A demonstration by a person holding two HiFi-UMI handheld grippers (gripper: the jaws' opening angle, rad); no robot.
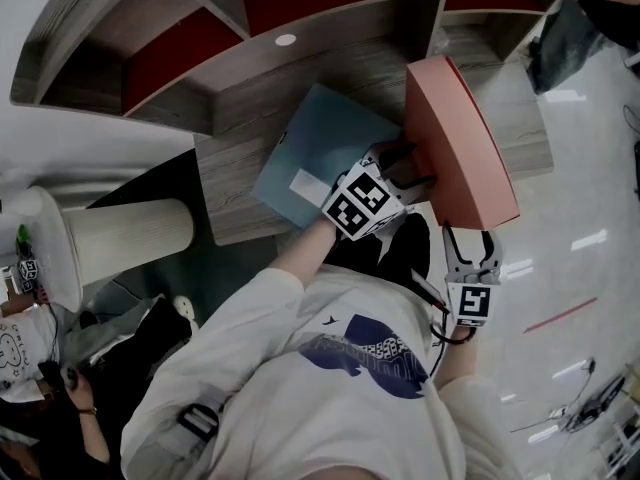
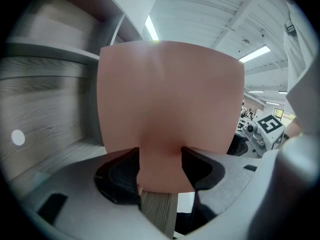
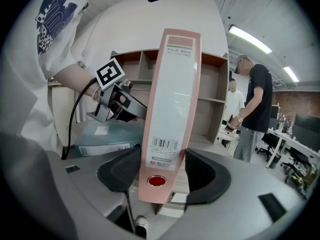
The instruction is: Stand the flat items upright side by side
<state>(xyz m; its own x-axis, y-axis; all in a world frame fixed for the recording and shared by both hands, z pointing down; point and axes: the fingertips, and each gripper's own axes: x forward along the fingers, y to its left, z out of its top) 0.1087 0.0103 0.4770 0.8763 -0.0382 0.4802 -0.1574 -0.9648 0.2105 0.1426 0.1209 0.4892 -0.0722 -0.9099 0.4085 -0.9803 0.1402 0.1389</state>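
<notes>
The pink box [image 1: 462, 143] is clamped upright by left gripper [image 1: 408, 171] and right gripper [image 1: 470, 243]; blue box [image 1: 310, 148] is laid flat nearer the left

Pink file box [image 3: 172, 99] in claw [image 3: 161, 170]

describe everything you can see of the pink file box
The pink file box is salmon and looks like cardboard. Its narrow spine carries a pale label printed FILE BOX, a barcode and a red-ringed finger hole near the bottom. It stands upright, leaning slightly, at the right side of the wood-grain desk, beside the blue box that lies flat. The left claw clamps one end and the right claw clamps the foot of the spine.
</notes>
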